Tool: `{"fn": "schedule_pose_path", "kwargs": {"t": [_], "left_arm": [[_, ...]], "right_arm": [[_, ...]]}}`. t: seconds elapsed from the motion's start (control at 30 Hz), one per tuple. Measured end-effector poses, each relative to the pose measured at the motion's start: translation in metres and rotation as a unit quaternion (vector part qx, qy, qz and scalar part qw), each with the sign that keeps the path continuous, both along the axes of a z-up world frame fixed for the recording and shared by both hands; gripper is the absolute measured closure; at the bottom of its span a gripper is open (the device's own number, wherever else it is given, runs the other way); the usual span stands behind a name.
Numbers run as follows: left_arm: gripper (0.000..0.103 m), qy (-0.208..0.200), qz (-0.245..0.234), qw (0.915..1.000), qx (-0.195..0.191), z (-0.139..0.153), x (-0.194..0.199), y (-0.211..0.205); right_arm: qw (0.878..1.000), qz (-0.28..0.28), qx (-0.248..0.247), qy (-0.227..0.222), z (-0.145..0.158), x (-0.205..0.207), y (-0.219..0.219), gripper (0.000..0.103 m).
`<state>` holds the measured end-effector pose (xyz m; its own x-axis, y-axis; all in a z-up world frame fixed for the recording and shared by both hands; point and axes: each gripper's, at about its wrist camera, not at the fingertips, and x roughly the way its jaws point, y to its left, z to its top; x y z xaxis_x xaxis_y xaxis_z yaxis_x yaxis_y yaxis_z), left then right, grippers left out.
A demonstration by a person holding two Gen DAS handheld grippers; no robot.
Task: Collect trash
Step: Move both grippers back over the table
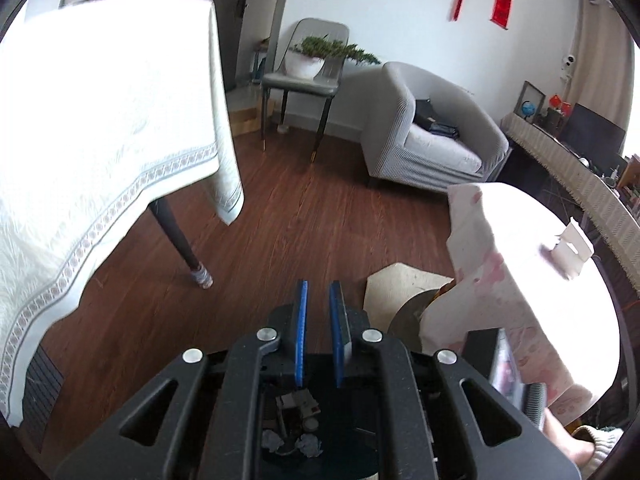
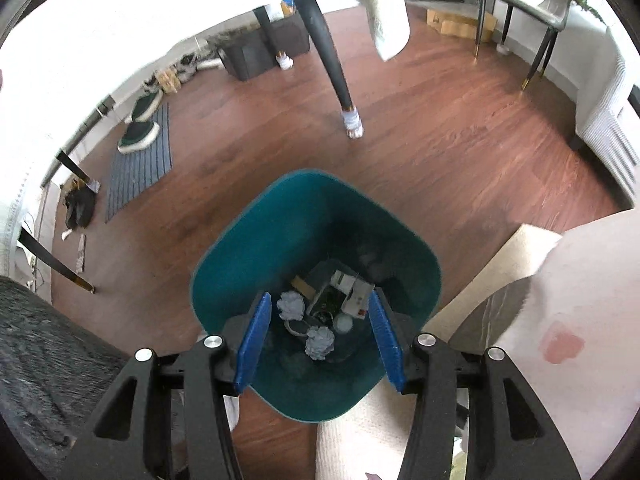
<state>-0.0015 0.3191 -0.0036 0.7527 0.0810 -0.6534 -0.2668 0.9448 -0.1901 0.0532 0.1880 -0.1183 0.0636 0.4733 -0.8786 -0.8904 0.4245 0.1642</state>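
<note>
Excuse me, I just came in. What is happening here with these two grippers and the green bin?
A person is collecting trash with a handheld gripper in each hand. The right gripper is open, with nothing between its pads, above the teal trash bin on the wooden floor. Crumpled paper balls and a small white carton already lie inside the bin. The left gripper is shut and empty, pointing out across the room.

My finger pads [image 2: 252, 344] are blue. The bin [image 2: 256, 248] below me is teal, holding grey-white paper wads [image 2: 320, 343]. The floor [image 2: 460, 152] is reddish-brown wood grain.
</note>
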Motion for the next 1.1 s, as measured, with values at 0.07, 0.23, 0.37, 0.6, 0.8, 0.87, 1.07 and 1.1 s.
{"fn": "schedule_pose_path", "kwargs": {"t": [0.07,0.23,0.37,0.6,0.8,0.87,1.07,1.1], "left_arm": [[0.091,-0.008,-0.002,1.0000,0.001,0.006,0.001,-0.004],[0.091,-0.024,-0.007,0.9997,0.008,0.021,0.007,-0.020],[0.091,-0.032,-0.012,0.9994,0.009,0.027,0.016,-0.033],[0.091,-0.033,-0.034,0.9989,0.007,0.027,0.039,-0.066],[0.091,-0.025,-0.074,0.9969,0.002,0.022,0.064,-0.110],[0.091,-0.027,-0.085,0.9960,0.000,0.022,0.070,-0.125],[0.084,-0.026,-0.125,0.9918,0.004,0.019,0.089,-0.173],[0.082,-0.025,-0.129,0.9913,0.003,0.018,0.091,-0.178]], "right_arm": [[1.000,-0.002,0.026,-0.012,0.023,0.000,-0.010,0.051],[0.997,-0.014,0.069,-0.035,0.064,0.004,-0.036,0.051],[0.994,-0.027,0.092,-0.050,0.087,0.012,-0.058,0.051],[0.987,-0.072,0.124,-0.076,0.116,0.034,-0.109,0.051],[0.975,-0.134,0.145,-0.099,0.132,0.056,-0.169,0.051],[0.971,-0.154,0.149,-0.104,0.135,0.063,-0.187,0.051],[0.957,-0.215,0.160,-0.114,0.140,0.083,-0.244,0.051],[0.954,-0.224,0.164,-0.113,0.140,0.088,-0.252,0.051]]}}
